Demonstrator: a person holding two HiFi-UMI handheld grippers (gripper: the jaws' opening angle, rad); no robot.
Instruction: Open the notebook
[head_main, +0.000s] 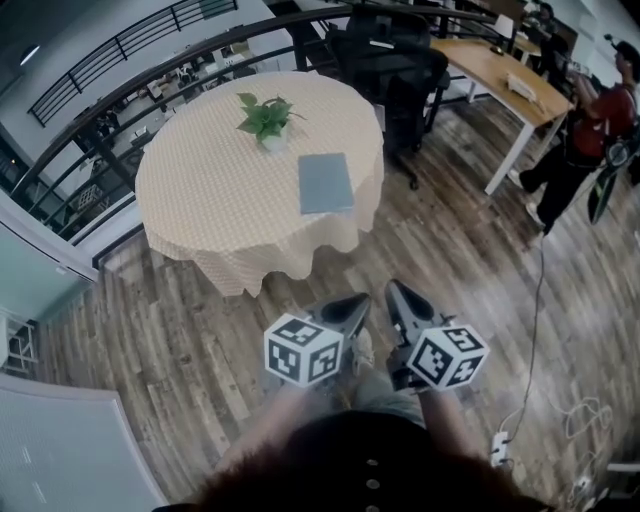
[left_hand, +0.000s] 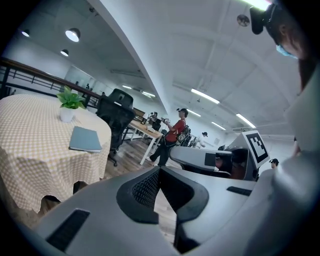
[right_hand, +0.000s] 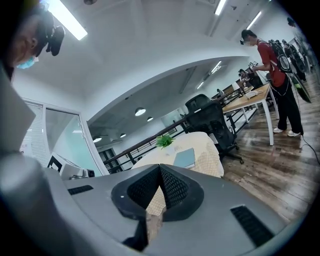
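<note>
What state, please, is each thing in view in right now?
Notebook: closed, flat on the table.
Plant: upright.
Left gripper: jaws shut, empty.
Right gripper: jaws shut, empty.

Checked tablecloth matt cloth; notebook cover smooth, matt; floor wood planks w/ slight sheen.
</note>
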